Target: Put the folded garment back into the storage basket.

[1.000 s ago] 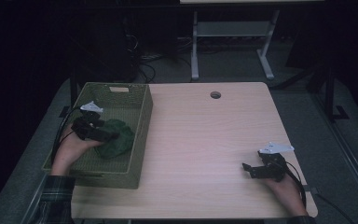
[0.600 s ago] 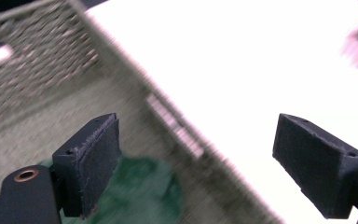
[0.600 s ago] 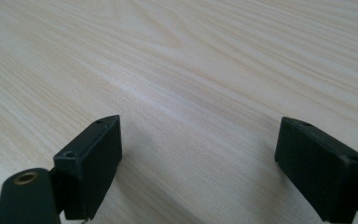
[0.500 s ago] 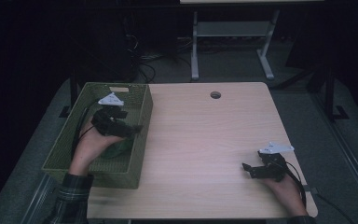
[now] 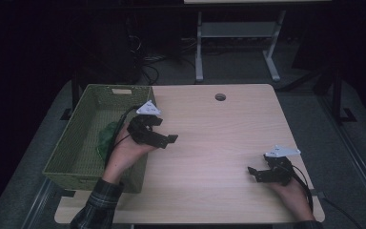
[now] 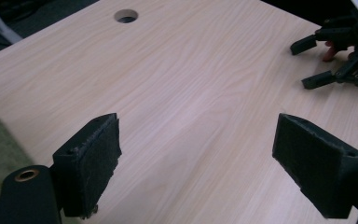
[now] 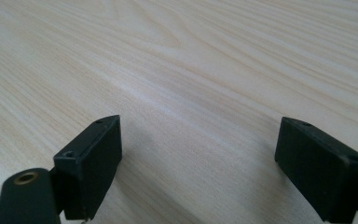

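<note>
The left gripper (image 5: 164,138) is seen with its jaws spread wide and nothing between them, held over the table (image 5: 219,143) just past the right rim of the green basket (image 5: 76,143). A green cloth (image 5: 106,140) is left lying inside the basket, beside the left hand (image 5: 126,155). The right gripper (image 5: 257,172) is likewise kept wide open and empty, low over bare wood near the table's front right corner, well apart from the basket.

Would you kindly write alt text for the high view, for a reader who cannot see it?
A person's left gripper hovers open just right of a green basket holding a green bundle, while the right gripper rests open on the wooden table near its right corner. A round hole marks the table's far edge.
</note>
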Demonstrator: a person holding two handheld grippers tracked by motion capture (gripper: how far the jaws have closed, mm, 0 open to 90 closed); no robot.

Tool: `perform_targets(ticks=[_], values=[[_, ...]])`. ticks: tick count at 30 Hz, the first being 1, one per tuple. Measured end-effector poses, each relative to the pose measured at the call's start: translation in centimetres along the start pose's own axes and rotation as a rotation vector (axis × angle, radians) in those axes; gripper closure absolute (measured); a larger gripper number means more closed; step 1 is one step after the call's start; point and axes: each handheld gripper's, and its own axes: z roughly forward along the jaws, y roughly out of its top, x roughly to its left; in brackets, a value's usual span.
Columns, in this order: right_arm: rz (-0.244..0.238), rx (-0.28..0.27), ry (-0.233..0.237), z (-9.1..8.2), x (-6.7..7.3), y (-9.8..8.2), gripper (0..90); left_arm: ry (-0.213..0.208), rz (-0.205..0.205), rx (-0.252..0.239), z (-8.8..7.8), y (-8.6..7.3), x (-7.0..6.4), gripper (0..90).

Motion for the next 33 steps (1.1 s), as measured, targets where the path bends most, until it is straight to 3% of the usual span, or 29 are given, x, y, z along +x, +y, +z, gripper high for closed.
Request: perform_targets(ticks=[6, 9, 19, 26, 33], values=[[0.0, 0.0, 0.0, 0.0, 0.0, 0.0, 14.3, -0.016, 0.027, 0.0, 2.3, -0.3, -2.0, 14.4], [0.0, 0.0, 0.0, 0.0, 0.0, 0.0, 14.3, -0.03, 0.018, -0.003, 3.5, -0.9, -2.9, 14.4], [0.001, 0.0, 0.0, 0.0, 0.0, 0.0, 14.3, -0.025, 0.035, 0.003, 7.1, -3.5, -4.6, 14.3], [0.001, 0.001, 0.0, 0.0, 0.0, 0.0, 14.3, -0.017, 0.063, 0.037, 8.7, -5.5, -4.8, 14.3], [-0.001, 0.0, 0.0, 0.0, 0.0, 0.0, 14.3, -0.01, 0.057, 0.049, 10.4, -7.9, -4.2, 14.3]])
